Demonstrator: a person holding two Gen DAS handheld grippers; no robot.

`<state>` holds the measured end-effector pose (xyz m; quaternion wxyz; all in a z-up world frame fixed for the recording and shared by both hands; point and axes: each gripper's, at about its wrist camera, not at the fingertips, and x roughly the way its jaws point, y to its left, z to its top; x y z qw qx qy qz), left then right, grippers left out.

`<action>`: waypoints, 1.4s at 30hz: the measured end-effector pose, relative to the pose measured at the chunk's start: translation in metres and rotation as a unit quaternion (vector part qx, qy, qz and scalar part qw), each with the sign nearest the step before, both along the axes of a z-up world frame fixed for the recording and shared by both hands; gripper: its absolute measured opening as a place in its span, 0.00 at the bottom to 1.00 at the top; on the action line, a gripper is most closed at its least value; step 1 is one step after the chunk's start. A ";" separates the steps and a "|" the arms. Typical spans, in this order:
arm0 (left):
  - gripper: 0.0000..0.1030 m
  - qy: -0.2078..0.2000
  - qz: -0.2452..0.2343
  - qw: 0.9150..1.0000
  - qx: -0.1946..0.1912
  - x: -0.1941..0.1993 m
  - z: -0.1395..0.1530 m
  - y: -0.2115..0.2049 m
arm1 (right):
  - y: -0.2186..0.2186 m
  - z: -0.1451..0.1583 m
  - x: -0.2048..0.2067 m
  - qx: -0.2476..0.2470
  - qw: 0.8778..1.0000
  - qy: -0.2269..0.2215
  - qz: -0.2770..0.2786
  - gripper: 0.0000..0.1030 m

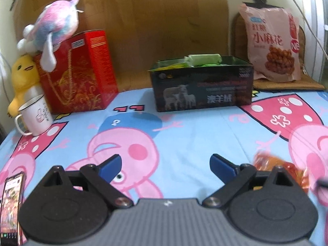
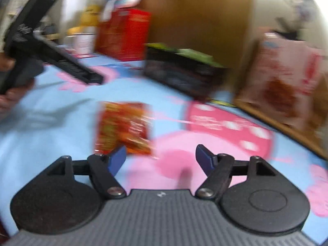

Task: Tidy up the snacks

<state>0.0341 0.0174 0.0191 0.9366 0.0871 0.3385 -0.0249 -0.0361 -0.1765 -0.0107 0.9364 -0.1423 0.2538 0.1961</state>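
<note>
Just ahead of the right gripper (image 2: 161, 160), whose jaws stood wide apart with nothing between them, a red snack packet (image 2: 123, 127) lay flat on the bedsheet (image 2: 51, 127), off its left fingertip. Beyond it stood the black box (image 2: 184, 75). The left gripper (image 1: 166, 165) was open too.

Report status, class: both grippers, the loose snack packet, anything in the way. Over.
Left gripper open, empty. Right gripper open, empty. Red snack packet loose on cartoon bedsheet, ahead of right gripper. Path to black box unobstructed.
</note>
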 end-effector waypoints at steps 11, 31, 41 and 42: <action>0.94 0.009 -0.011 1.000 0.008 0.013 -0.012 -0.007 | -0.049 0.000 -0.028 0.194 0.976 0.057 -0.079 0.74; 0.98 0.010 -0.022 0.999 0.022 0.019 -0.028 -0.002 | -0.021 -0.006 -0.013 0.260 0.960 0.101 -0.041 0.64; 0.99 0.016 -0.020 1.000 0.001 0.022 -0.030 0.004 | -0.001 -0.006 0.011 0.263 0.957 0.117 -0.023 0.47; 0.99 0.016 -0.019 1.000 0.000 0.022 -0.030 0.004 | 0.003 -0.007 0.015 0.262 0.957 0.119 -0.022 0.46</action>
